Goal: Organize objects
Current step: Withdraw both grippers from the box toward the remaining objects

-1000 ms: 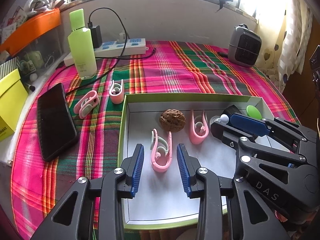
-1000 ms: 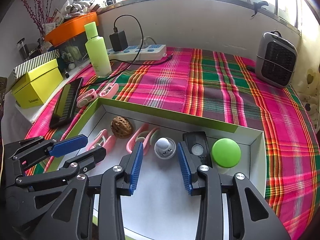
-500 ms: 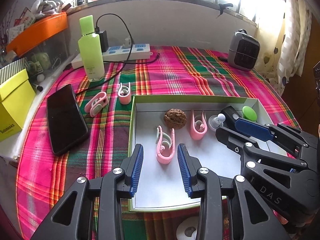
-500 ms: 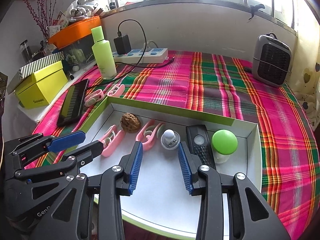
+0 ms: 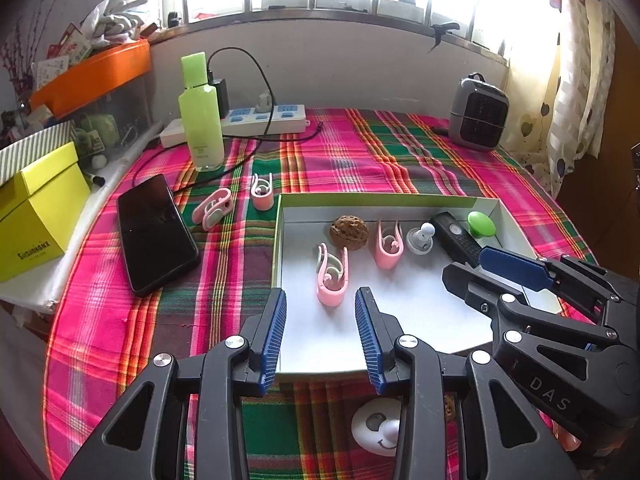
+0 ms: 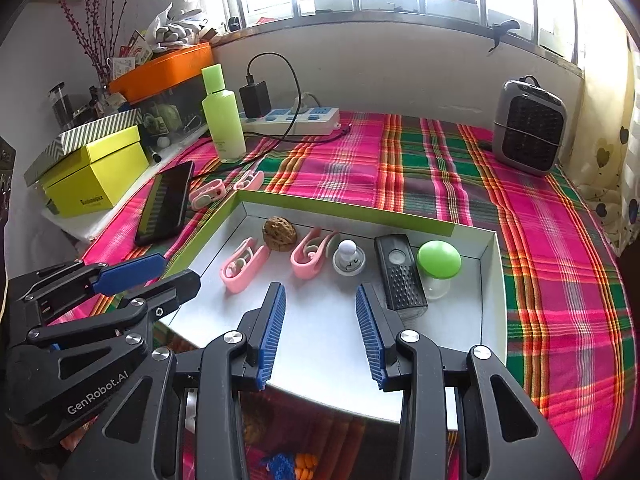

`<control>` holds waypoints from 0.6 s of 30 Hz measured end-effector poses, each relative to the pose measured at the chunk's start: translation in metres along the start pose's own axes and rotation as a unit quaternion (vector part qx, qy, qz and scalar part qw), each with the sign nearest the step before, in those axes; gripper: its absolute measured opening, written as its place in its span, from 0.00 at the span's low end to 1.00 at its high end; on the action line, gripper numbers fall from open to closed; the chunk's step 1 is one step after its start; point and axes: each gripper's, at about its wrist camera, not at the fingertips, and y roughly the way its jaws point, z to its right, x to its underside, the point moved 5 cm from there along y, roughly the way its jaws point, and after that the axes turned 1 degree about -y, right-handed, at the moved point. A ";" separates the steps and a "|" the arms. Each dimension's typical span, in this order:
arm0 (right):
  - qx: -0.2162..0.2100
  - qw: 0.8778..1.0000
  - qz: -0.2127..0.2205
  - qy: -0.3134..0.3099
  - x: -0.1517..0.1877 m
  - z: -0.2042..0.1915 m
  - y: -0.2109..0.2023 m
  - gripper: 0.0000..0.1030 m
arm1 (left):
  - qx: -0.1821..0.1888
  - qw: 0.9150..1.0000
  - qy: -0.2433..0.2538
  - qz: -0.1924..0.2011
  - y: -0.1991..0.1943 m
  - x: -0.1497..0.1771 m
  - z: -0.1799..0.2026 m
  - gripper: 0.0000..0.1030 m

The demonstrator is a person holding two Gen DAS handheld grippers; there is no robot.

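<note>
Both grippers had pulled back and up from the tray, and the whole counter came into view. The left gripper hung with fingers spread and empty, just short of a pink clip lying inside the tray; the right gripper was likewise parted, holding nothing. A second earlier both sat lower and closer over the tray floor. In the tray lay the walnut, two clips, a white knob, the black remote and a green cap. Two more clips waited outside on the plaid cloth, probably next.
</note>
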 end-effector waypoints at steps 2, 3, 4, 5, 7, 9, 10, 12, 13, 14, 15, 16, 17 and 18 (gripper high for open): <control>-0.002 1.000 0.003 -0.002 0.002 -0.003 -0.005 0.39 | -0.001 1.000 -0.003 0.003 -0.004 0.001 -0.001 0.33; 0.001 1.000 0.005 -0.004 0.003 -0.004 -0.006 0.43 | 0.000 1.000 -0.003 0.004 -0.005 0.003 -0.001 0.33; 0.004 1.000 0.007 -0.006 0.004 -0.005 -0.008 0.44 | 0.001 1.000 -0.004 0.004 -0.007 0.004 -0.001 0.33; 0.004 1.000 0.009 -0.007 0.005 -0.007 -0.011 0.44 | 0.001 1.000 -0.004 0.004 -0.009 0.006 -0.001 0.34; -0.001 1.000 0.009 -0.007 0.008 -0.009 -0.014 0.44 | 0.001 1.000 0.000 0.006 -0.012 0.009 0.001 0.34; -0.003 1.000 0.011 -0.007 0.010 -0.011 -0.017 0.44 | 0.003 1.000 -0.001 0.006 -0.015 0.012 0.001 0.34; -0.003 1.000 0.013 -0.008 0.011 -0.012 -0.019 0.44 | 0.004 1.000 -0.001 0.007 -0.016 0.013 0.002 0.34; -0.004 1.000 0.013 -0.007 0.014 -0.013 -0.021 0.44 | 0.004 1.000 -0.003 0.008 -0.019 0.015 0.001 0.34; -0.004 1.000 0.013 -0.007 0.016 -0.013 -0.022 0.44 | 0.005 1.000 -0.002 0.010 -0.021 0.016 0.002 0.34; -0.004 1.000 0.012 -0.007 0.018 -0.014 -0.024 0.44 | 0.004 1.000 -0.004 0.010 -0.022 0.018 0.001 0.34; -0.004 1.000 0.013 -0.007 0.020 -0.014 -0.026 0.44 | 0.004 1.000 -0.006 0.010 -0.023 0.019 0.001 0.34; -0.003 1.000 0.014 -0.007 0.022 -0.014 -0.027 0.44 | 0.004 1.000 -0.006 0.011 -0.024 0.020 0.001 0.34; -0.002 1.000 0.015 -0.008 0.023 -0.014 -0.029 0.44 | 0.004 1.000 -0.006 0.010 -0.025 0.022 0.001 0.34; -0.001 1.000 0.016 -0.007 0.025 -0.014 -0.031 0.44 | 0.004 1.000 -0.007 0.009 -0.025 0.023 0.001 0.34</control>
